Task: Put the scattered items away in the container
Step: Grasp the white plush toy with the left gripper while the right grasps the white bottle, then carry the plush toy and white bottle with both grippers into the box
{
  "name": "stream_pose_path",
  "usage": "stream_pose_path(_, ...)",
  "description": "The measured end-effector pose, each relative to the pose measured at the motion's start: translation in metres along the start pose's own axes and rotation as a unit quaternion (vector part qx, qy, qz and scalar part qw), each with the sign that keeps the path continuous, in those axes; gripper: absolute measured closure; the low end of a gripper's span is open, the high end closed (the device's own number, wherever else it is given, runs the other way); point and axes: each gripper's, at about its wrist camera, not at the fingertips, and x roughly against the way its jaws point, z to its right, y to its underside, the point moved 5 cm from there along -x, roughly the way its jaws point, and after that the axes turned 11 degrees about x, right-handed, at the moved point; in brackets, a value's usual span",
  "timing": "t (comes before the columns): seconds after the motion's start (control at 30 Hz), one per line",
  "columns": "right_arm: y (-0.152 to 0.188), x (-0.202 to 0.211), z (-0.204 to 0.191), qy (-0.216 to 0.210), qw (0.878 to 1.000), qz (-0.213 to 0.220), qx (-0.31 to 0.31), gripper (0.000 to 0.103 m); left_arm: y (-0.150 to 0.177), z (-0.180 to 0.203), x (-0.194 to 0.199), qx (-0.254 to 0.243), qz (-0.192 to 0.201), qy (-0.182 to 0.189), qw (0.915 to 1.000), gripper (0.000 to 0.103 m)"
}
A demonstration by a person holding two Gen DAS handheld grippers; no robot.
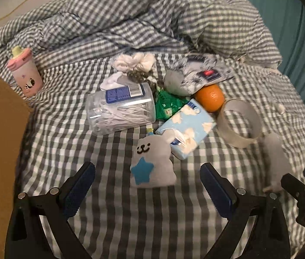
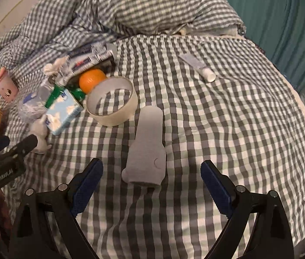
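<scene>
Sock point(image 2: 147, 149) lies lengthwise straight ahead of your right gripper point(image 2: 152, 179), nearer than the left; both grippers spread, empty.

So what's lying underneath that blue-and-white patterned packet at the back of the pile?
A round orange fruit pokes out from under the blue-and-white patterned packet, and a grey rounded lump sits beneath its left end. Whatever lies further under the packet is covered.
</scene>
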Motion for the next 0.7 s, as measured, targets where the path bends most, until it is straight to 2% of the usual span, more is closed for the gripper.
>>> stream_pose_path(0.17,-0.002,-0.022,0.003,0.001,1.0,-0.018,0.0,0.011,0.001,-0.003,-0.036,0.003,-0.032,-0.017,0.9993,0.003)
stream_pose_path(0.2,-0.002,-0.024,0.003,0.004,1.0,-0.021,0.001,0.011,0.003,-0.004,-0.04,0.005,-0.037,-0.017,0.9992,0.008)
stream_pose_path(0.23,-0.001,-0.027,0.005,0.009,1.0,-0.024,0.001,0.013,0.004,-0.005,-0.043,0.011,-0.04,-0.013,0.9991,0.03)
stream_pose_path(0.27,-0.001,-0.029,0.006,0.013,1.0,-0.026,0.0,0.031,0.005,-0.006,-0.045,0.014,-0.047,-0.009,0.9988,0.041)
stream_pose_path(0.3,0.0,-0.031,0.007,0.006,0.999,-0.031,-0.003,0.042,0.005,-0.006,-0.045,0.015,-0.047,-0.011,0.9987,0.052)
stream_pose_path(0.33,0.0,-0.033,0.006,-0.017,0.999,-0.034,-0.01,0.06,0.004,-0.007,-0.043,0.013,-0.043,-0.009,0.9989,0.052)
stream_pose_path(0.5,0.001,-0.021,0.003,-0.015,1.0,-0.023,-0.009,0.06,0.002,-0.012,-0.028,0.019,-0.032,0.0,0.9993,0.052)
stream_pose_path(0.7,-0.003,0.018,0.0,-0.02,1.0,0.013,-0.009,0.06,-0.002,-0.018,0.014,0.02,0.003,0.009,0.9998,0.052)
